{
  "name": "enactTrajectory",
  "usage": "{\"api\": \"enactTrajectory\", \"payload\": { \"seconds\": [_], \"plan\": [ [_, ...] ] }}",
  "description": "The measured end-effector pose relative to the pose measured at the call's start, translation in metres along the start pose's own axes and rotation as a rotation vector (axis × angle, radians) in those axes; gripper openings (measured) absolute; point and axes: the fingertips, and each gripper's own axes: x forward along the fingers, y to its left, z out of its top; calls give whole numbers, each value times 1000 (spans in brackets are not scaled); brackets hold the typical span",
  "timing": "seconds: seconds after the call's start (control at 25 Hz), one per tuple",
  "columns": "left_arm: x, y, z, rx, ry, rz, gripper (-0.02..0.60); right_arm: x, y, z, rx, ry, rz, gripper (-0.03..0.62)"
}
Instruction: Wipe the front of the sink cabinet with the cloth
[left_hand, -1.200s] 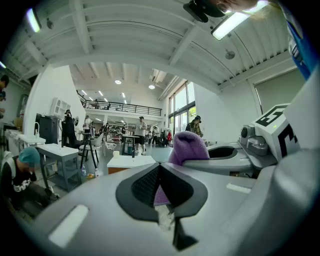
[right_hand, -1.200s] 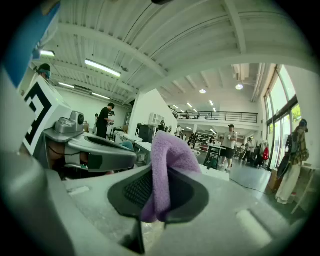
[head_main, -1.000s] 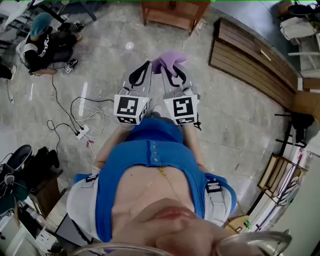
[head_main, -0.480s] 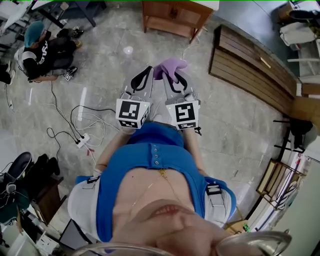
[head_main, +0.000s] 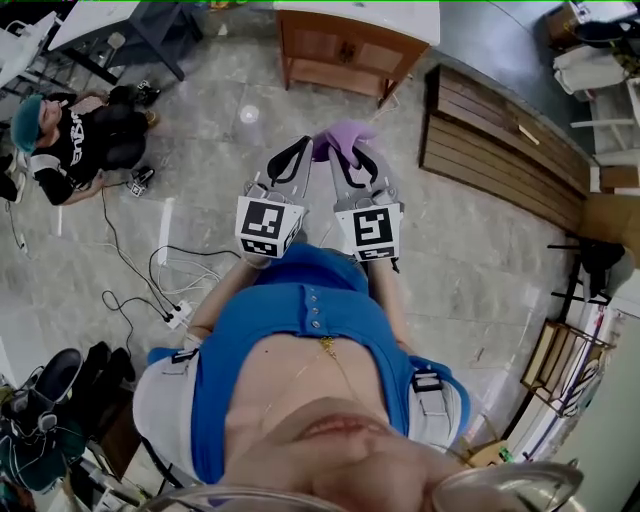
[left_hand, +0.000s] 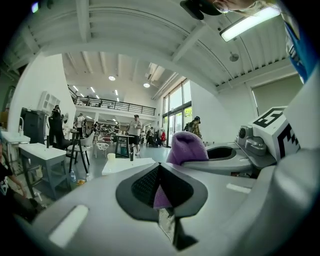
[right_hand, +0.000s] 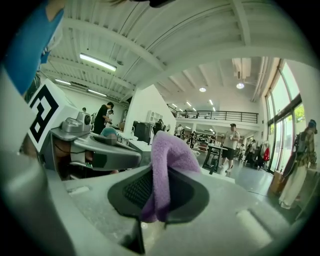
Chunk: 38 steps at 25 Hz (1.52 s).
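Left claw (head_main: 306, 147), right claw (head_main: 340, 152) pinch 1 cloth (head_main: 347, 131); cabinet (head_main: 345, 42) well ahead.

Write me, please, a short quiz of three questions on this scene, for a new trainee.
1. True or false: the purple cloth already touches the wooden cabinet.
2. What does the right gripper hold? A) a sponge B) the purple cloth C) nothing
3. In the head view, what lies on the floor at the left, nearer than the seated person?
Key: 1 false, it is held in the air, apart from the cabinet; 2 B; 3 cables and a power strip.
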Motion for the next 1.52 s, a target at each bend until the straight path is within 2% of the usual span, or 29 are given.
{"api": "enactTrajectory", "payload": {
  "seconds": [0.36,0.64,0.92,1.16,1.52],
  "plan": [
    [26,57,6,3,14,-51,0,61,-3,7,30,18,-45,62],
    [43,90,0,-19,41,-20,0,85,-24,-3,57,65,-86,63],
    [83,121,11,-47,14,-7,0,133,-52,3,38,54,-53,61],
    [141,155,22,-41,8,30,0,187,-100,8,28,26,-34,63],
    [256,196,52,-17,12,57,0,252,-225,-1,51,32,-89,63]
  ]
}}
